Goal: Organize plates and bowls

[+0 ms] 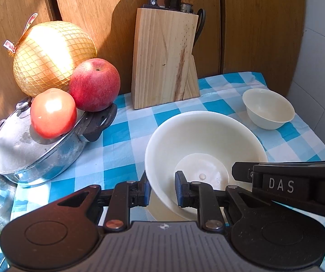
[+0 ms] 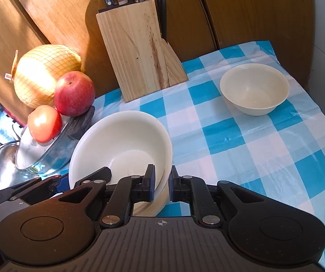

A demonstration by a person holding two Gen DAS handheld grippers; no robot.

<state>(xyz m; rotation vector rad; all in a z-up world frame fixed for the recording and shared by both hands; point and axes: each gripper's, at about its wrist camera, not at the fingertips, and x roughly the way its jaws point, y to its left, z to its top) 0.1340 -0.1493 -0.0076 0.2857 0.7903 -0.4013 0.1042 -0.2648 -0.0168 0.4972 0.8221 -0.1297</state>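
A large white bowl (image 1: 204, 136) (image 2: 121, 136) sits on the blue checked tablecloth, seemingly on a plate whose rim (image 2: 160, 204) shows beneath it. My left gripper (image 1: 162, 191) straddles the bowl's near-left rim, one finger outside and one inside, with a gap to the wall. My right gripper (image 2: 161, 184) is shut on the bowl's right rim; it also shows in the left wrist view (image 1: 242, 172). A small white bowl (image 1: 268, 107) (image 2: 254, 88) stands upright at the back right, apart from both grippers.
A wooden knife block (image 1: 164, 56) (image 2: 137, 49) stands at the back. At left a steel pot with lid (image 1: 33, 145) (image 2: 44, 151) carries a tomato (image 1: 53, 113), an apple (image 1: 94, 83) and a netted pomelo (image 1: 51, 54). Tiled wall at right.
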